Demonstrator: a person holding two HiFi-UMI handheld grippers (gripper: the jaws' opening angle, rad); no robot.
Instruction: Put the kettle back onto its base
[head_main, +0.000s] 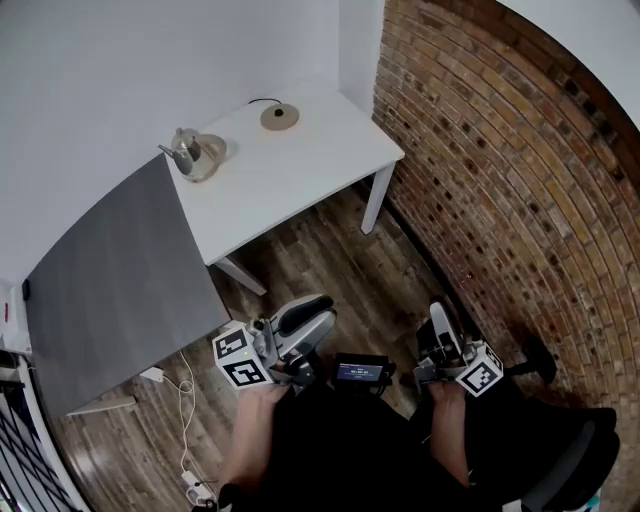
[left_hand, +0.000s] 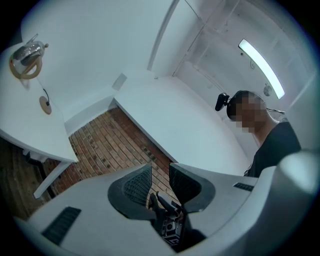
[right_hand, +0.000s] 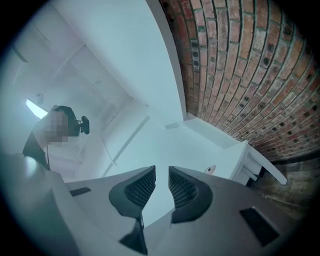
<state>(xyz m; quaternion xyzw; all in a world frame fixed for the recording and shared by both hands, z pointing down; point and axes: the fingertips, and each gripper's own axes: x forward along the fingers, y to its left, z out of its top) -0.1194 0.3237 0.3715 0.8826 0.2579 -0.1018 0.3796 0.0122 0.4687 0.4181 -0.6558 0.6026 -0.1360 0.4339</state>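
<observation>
Both grippers hang empty, well short of the white table (head_main: 330, 165).
The left gripper (head_main: 305, 318) has its jaws a moderate gap apart, touching nothing. The kettle (head_main: 190, 152) stands upright well ahead and to its left, spout pointing left. Its base (head_main: 280, 116) lies apart, straight ahead. The right gripper (head_main: 441, 335) shows a narrower gap, also empty.

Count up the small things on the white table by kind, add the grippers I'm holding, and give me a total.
Kettle: 1
Round corded base: 1
Tan mat under the kettle: 1
Grippers: 2, left gripper and right gripper, both empty
Total: 5
</observation>
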